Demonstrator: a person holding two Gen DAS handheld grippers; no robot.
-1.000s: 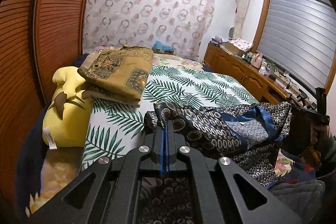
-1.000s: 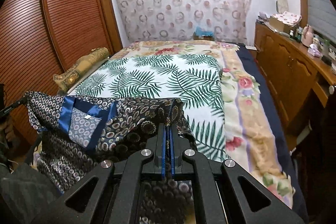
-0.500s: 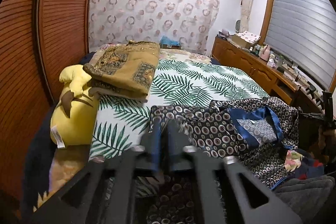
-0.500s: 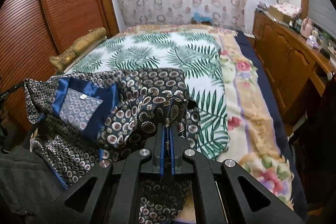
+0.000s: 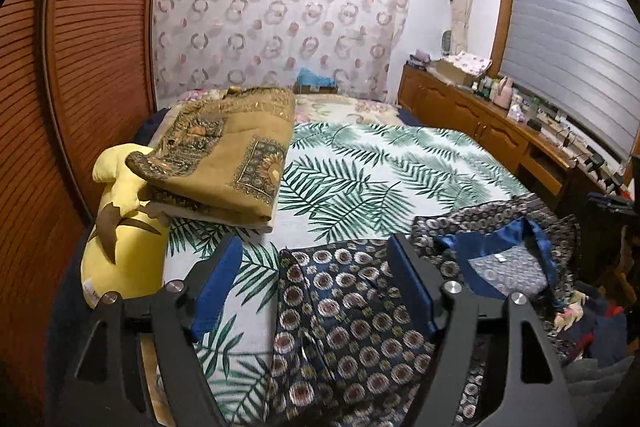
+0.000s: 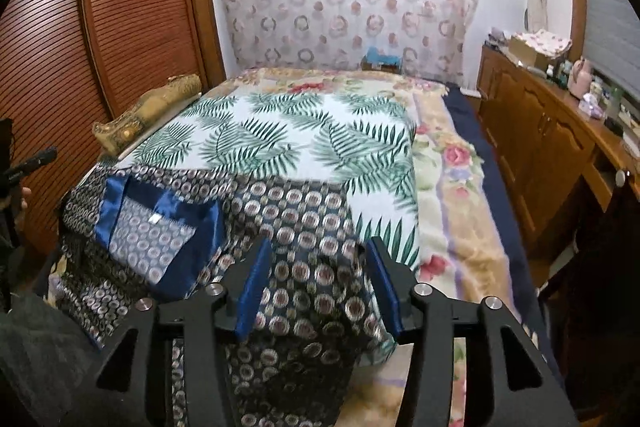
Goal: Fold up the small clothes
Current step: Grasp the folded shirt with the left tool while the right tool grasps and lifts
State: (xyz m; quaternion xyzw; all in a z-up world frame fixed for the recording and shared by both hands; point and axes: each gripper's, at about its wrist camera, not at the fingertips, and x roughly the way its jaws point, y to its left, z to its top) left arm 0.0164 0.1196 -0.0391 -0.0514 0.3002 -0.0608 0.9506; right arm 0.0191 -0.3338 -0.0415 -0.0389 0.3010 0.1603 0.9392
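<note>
- Both pairs of fingers have just been opening: our left gripper (image 5: 316, 287) stands wide, our right gripper (image 6: 318, 287) about half open. The shirt (image 5: 352, 323) lies between each pair, but no pad presses on it, so we hold nothing.
- At the left, a yellow plush toy (image 5: 120, 227) and a folded brown blanket (image 5: 224, 155) sit clear of our work.
- In the middle, the dark patterned shirt lies on the leaf-print sheet (image 6: 280, 135) at the near end of the bed, its blue collar (image 6: 160, 219) facing up.
- We judge it laid out but rumpled, its lower part hanging off the near edge; every fold seems left to do.
</note>
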